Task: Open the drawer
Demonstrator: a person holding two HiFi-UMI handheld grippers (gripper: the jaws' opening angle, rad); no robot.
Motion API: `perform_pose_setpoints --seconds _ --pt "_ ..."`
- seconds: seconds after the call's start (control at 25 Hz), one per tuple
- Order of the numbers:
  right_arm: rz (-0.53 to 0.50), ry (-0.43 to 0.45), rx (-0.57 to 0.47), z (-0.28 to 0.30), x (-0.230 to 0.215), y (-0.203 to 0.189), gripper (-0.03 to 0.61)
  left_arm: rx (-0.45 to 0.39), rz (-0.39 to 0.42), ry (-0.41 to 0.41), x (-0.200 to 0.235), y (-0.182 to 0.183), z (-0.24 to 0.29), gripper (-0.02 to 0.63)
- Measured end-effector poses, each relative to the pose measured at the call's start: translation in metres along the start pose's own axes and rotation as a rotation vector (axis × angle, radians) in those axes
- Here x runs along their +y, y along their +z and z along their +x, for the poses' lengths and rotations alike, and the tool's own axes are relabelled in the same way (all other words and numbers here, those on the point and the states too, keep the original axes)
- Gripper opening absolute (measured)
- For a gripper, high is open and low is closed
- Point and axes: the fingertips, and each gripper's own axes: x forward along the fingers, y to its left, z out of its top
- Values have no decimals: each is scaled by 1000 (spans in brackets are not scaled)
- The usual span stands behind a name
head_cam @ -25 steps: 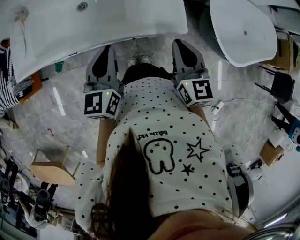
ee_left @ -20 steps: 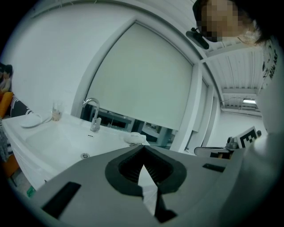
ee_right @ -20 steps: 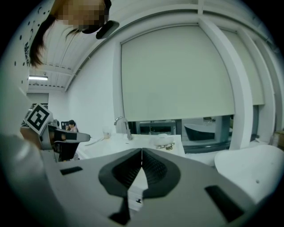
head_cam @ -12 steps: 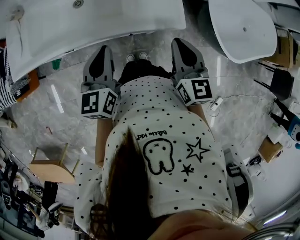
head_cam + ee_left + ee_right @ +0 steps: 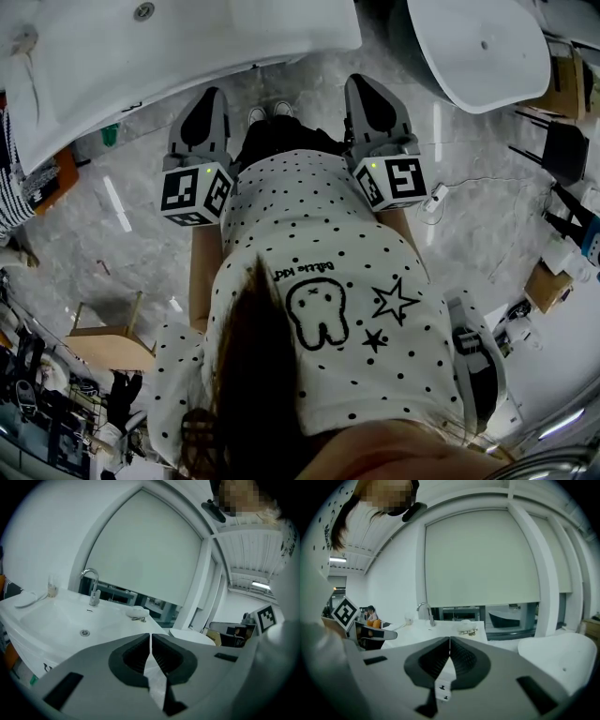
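Note:
No drawer front can be picked out with certainty in any view. In the head view my left gripper (image 5: pixel 208 97) and right gripper (image 5: pixel 367 84) point side by side at the white sink unit (image 5: pixel 187 47), a short way from its edge. Both are shut with nothing held. The left gripper view has my left gripper (image 5: pixel 150 637) with its jaws pressed together, below them the basin with its faucet (image 5: pixel 93 587) and drain (image 5: pixel 84 632). In the right gripper view my right gripper (image 5: pixel 449 641) is also shut, and only a white surface with small black marks (image 5: pixel 443 689) shows below the closed jaws.
A white tub (image 5: pixel 478 47) stands at the far right beside the sink unit. The floor is grey marble (image 5: pixel 141 244), with a cable (image 5: pixel 469 183) to the right, a wooden stool (image 5: pixel 103 342) at lower left and a black chair (image 5: pixel 567 169) at the right edge.
My left gripper has sunk and shifted a little to the left, tipping its nose down. The right gripper moved slightly towards the sink unit. Both stayed shut.

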Motion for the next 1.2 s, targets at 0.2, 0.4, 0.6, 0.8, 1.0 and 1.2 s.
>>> perform_pose_setpoints --seconds 0.2,0.4,0.6,0.8,1.0,1.2 --pt "5 -26 4 -12 -9 -2 14 116 35 3 8 -38 18 5" --pt "3 -47 7 -25 -17 -3 14 205 69 11 14 -70 40 5" --pt "2 -54 7 -32 -32 -7 14 272 54 4 9 -100 64 27" --pt "-14 -35 18 -35 -37 -9 14 356 55 24 9 -136 80 72" --pt "-49 -3 70 -29 -37 -32 14 423 21 93 31 -181 110 91" --pt "-39 6 117 -23 -44 -55 14 475 -23 154 55 -226 153 114"
